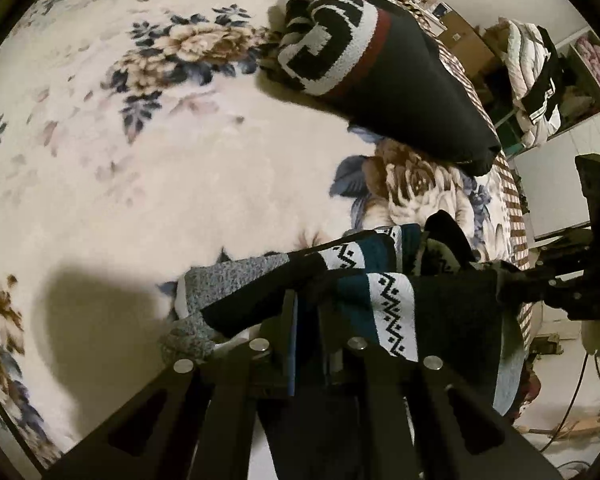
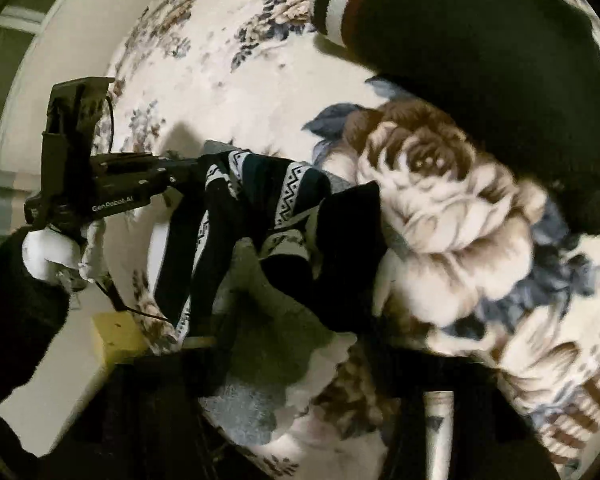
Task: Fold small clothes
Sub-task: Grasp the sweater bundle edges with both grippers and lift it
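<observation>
A pair of patterned socks (image 1: 380,300), black, teal and white zigzag with grey toes, hangs between the two grippers above a floral blanket (image 1: 140,160). My left gripper (image 1: 306,320) is shut on one end of the socks; it also shows in the right wrist view (image 2: 188,168), clamped on the socks (image 2: 268,196). My right gripper (image 2: 300,340) holds the other end close to its camera, fingers mostly hidden by cloth. A second black sock pair with a white pattern and red stripe (image 1: 364,68) lies farther back on the blanket.
The blanket's striped edge (image 1: 516,216) runs along the right. Beyond it are shelves with piled clothes (image 1: 536,80) and boxes. A yellow block (image 2: 116,336) sits by the bed's edge below my gloved left hand (image 2: 56,252).
</observation>
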`<state>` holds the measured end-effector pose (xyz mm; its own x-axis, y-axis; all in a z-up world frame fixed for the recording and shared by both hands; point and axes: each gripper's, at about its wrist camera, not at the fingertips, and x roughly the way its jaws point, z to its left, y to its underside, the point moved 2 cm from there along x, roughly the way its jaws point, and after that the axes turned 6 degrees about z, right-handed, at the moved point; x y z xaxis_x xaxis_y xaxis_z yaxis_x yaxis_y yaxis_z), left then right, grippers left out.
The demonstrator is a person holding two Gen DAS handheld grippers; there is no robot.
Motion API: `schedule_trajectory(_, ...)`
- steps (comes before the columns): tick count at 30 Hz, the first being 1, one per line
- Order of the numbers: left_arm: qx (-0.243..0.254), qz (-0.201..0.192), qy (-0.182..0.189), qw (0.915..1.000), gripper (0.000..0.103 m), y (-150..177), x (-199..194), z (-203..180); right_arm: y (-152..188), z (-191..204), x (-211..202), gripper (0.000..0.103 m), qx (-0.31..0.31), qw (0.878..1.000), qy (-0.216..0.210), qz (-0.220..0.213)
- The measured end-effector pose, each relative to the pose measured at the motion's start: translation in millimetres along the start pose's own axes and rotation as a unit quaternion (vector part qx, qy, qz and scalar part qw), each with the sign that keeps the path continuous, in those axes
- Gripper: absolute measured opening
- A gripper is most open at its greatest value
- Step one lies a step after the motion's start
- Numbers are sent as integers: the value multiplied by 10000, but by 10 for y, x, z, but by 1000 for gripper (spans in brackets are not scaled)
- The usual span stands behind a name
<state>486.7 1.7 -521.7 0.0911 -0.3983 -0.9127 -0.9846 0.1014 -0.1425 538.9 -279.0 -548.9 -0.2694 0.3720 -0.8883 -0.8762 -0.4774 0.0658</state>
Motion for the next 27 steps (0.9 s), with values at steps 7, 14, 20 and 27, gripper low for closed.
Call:
schedule_trajectory(7,-161,-27,48,9999,8,-72,4,116,-134,-28,-74,6,448,9954,416,-742)
schedule_trajectory(14,-722,344,391,9960,9,-230,409,329,-430,-395,281,6,891,9888,1030,-610)
schedule_trajectory(20,-1358,336,1250,9822,11,-196,215,512,-429,-615,486,9,1411,9861,683,-546)
schedule_trajectory(27,-1798,-281,1443,9727,58,128,-400,681,-101,-416,28,65,1476,9826,378,-1065)
